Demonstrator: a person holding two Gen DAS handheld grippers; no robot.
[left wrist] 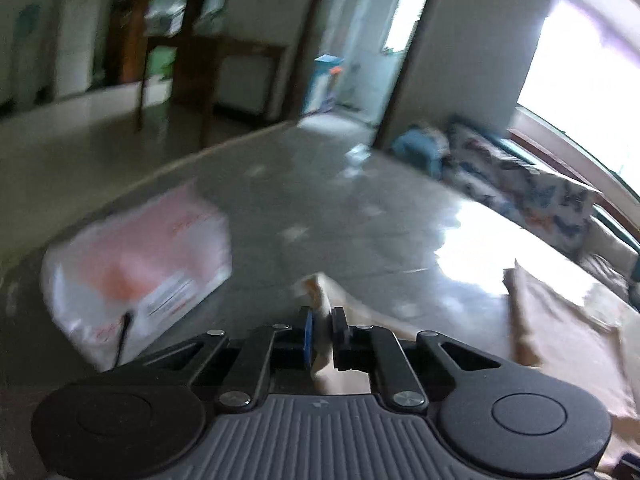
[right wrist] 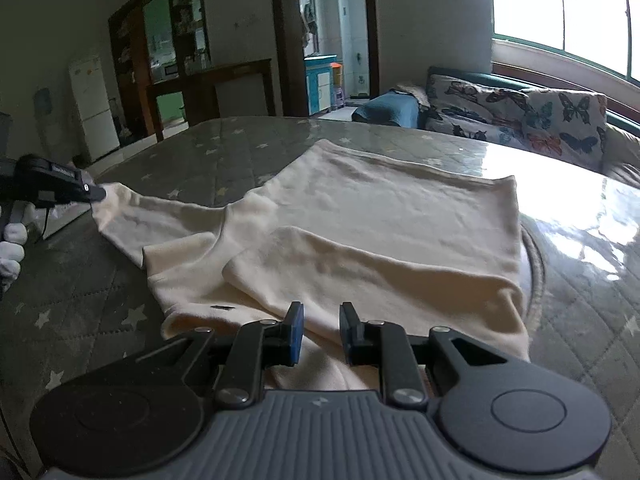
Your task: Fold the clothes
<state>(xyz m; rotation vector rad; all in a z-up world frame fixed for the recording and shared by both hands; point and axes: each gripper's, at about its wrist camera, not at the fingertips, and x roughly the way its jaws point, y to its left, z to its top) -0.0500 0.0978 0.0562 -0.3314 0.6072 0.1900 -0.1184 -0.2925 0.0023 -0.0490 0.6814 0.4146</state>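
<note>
A cream long-sleeved garment (right wrist: 360,216) lies flat on the grey star-patterned table cover (right wrist: 224,148). One sleeve (right wrist: 328,268) is folded across the body. The other sleeve (right wrist: 160,216) is stretched out to the left, and my left gripper (right wrist: 98,193) is shut on its cuff, held by a white-gloved hand (right wrist: 10,248). In the blurred left wrist view the left gripper (left wrist: 322,316) pinches a cream strip of that sleeve (left wrist: 318,292), with more of the garment (left wrist: 560,328) at the right. My right gripper (right wrist: 320,328) is open just over the garment's near edge, cloth showing beneath its gap.
A pink and white plastic package (left wrist: 136,268) lies on the table left of the left gripper. Beyond the table's far right edge stand a butterfly-print sofa (right wrist: 520,120) and a blue cushion (right wrist: 384,110). A white fridge (right wrist: 92,108) and a dark wooden cabinet (right wrist: 180,60) stand at the back.
</note>
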